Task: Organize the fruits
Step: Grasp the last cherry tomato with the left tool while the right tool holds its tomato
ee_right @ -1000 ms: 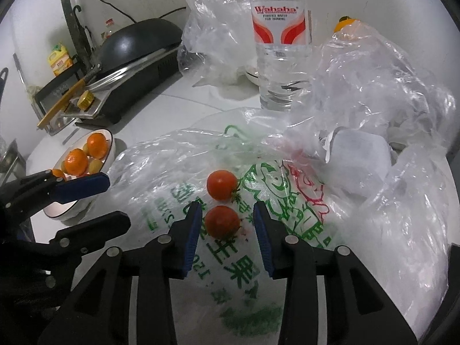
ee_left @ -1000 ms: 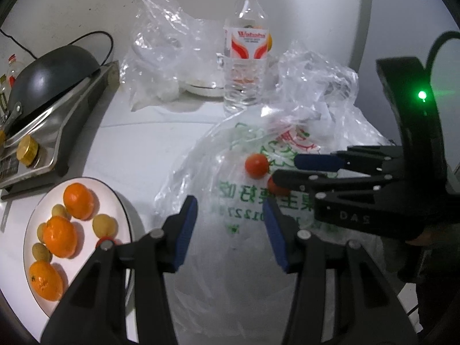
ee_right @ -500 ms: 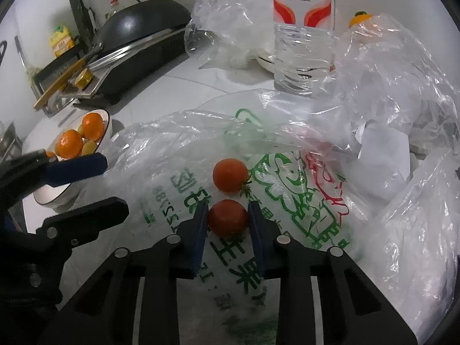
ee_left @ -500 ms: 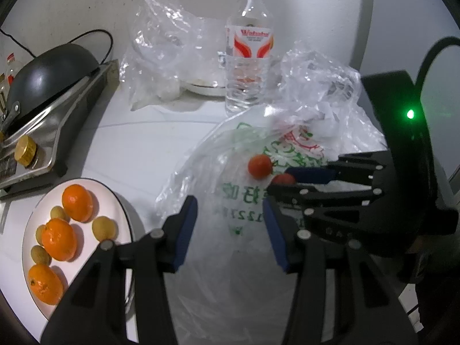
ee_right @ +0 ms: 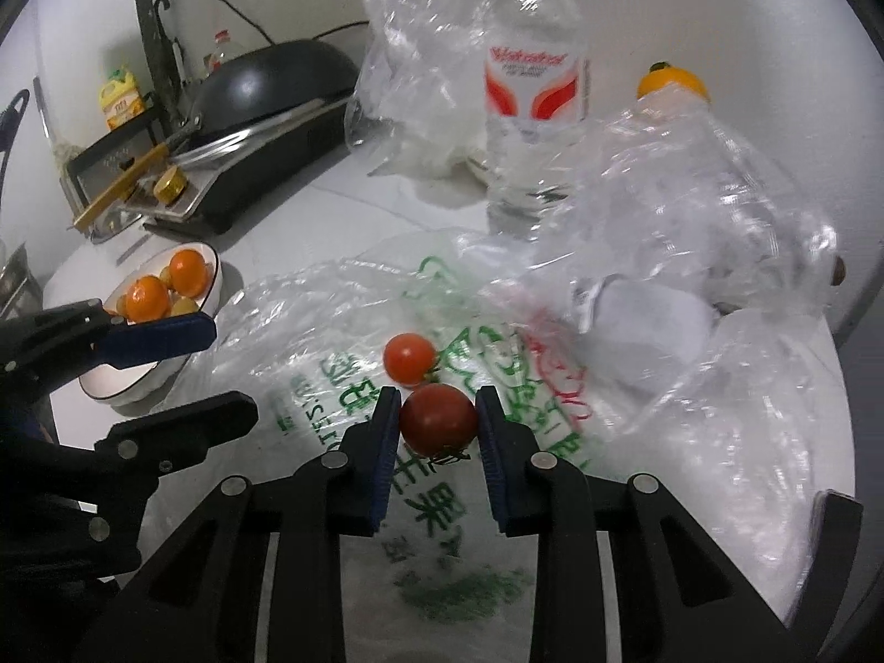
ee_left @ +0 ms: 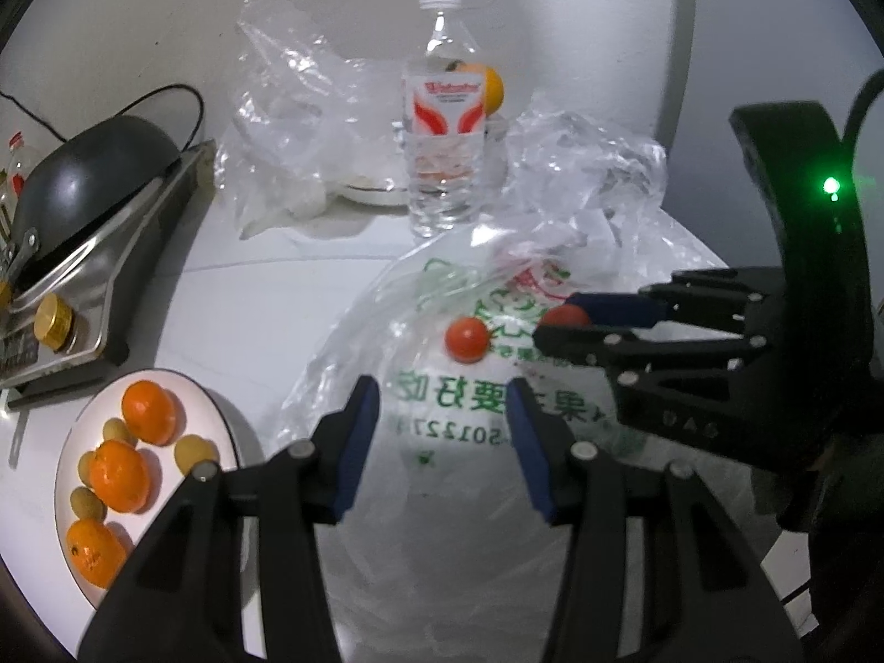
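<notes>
From the left wrist camera, the left hand-held gripper stands wide open with nothing between its blue pads, poised over a printed plastic bag spread on the white tabletop. A loose cherry tomato lies on the bag ahead of it. To the right, the right hand-held gripper reaches in sideways, a second tomato showing red at its fingertips. At lower left sits a white plate carrying oranges and small yellow-green fruits. A water bottle stands upright near the wall.

From the right wrist camera, the right hand-held gripper is closed on the second tomato, both pads pressing its sides (whether it is clear of the bag I cannot tell). The loose cherry tomato rests on the bag just beyond it, very close. The left hand-held gripper appears at far left, spread open, with the plate of oranges behind it.
</notes>
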`<move>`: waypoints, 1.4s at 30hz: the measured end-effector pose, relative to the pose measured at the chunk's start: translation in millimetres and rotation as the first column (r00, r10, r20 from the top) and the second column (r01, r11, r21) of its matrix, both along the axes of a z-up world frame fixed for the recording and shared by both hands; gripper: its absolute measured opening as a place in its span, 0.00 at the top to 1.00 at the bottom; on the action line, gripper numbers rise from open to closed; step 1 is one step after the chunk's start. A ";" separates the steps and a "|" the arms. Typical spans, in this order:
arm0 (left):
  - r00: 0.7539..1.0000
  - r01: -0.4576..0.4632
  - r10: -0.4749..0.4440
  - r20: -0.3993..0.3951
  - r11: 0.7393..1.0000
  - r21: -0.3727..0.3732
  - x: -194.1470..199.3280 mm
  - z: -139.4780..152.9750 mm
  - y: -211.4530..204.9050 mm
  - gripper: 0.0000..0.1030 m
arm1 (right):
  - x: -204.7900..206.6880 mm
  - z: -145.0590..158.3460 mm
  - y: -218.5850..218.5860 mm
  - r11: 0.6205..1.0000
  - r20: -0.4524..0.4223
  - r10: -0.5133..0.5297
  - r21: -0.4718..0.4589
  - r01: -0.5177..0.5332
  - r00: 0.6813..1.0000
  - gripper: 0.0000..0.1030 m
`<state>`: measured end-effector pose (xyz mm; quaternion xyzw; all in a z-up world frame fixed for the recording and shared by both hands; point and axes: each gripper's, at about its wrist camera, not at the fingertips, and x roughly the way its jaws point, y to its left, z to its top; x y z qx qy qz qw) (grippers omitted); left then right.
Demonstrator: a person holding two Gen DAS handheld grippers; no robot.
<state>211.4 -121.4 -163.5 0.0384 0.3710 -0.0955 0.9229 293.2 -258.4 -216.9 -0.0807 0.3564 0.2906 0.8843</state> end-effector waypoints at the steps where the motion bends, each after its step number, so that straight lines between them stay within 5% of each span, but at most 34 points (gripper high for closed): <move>1: 1.000 0.002 -0.002 0.001 1.000 0.002 0.8 0.6 -2.1 0.52 | 0.0 1.3 -2.7 1.000 0.004 -0.001 0.004 0.001 1.000 0.71; 42: 0.993 0.106 -0.100 -0.060 0.987 0.117 79.4 -39.8 -48.6 0.53 | 27.2 -8.0 -52.4 0.993 -0.018 -0.056 0.106 0.058 0.998 0.71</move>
